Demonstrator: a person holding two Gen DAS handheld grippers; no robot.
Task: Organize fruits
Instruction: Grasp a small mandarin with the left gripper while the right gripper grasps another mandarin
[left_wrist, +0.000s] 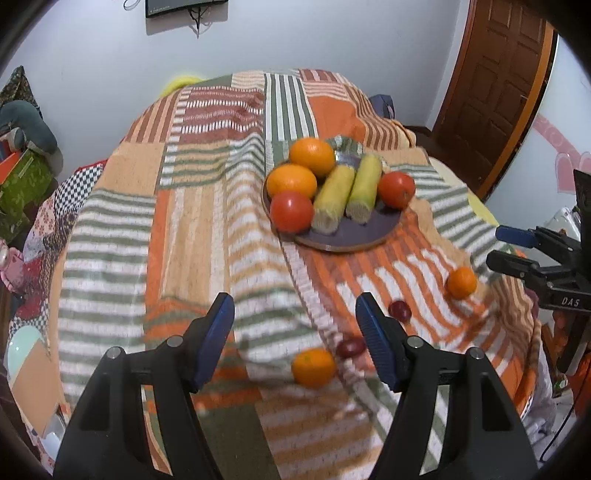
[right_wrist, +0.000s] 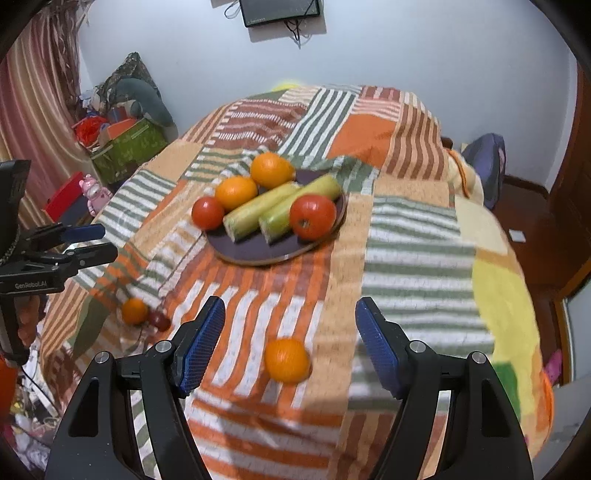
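Note:
A dark plate (left_wrist: 354, 236) (right_wrist: 255, 254) on the striped cloth holds two oranges (left_wrist: 291, 181), two tomatoes (left_wrist: 291, 212) and two corn cobs (left_wrist: 334, 197). Loose on the cloth lie a small orange (left_wrist: 313, 367) (right_wrist: 135, 311), two dark red plums (left_wrist: 350, 347) (left_wrist: 399, 311) and another small orange (left_wrist: 461, 282) (right_wrist: 287, 360). My left gripper (left_wrist: 295, 332) is open and empty, above the near small orange. My right gripper (right_wrist: 290, 332) is open and empty, with the other small orange between its fingers' line of view. Each gripper shows at the other view's edge.
The table is round and draped in a patchwork striped cloth (left_wrist: 192, 221) that sags over the edges. A wooden door (left_wrist: 495, 92) stands at the right. Boxes and toys (right_wrist: 125, 144) are piled on the floor at the left. A monitor (right_wrist: 279, 11) hangs on the wall.

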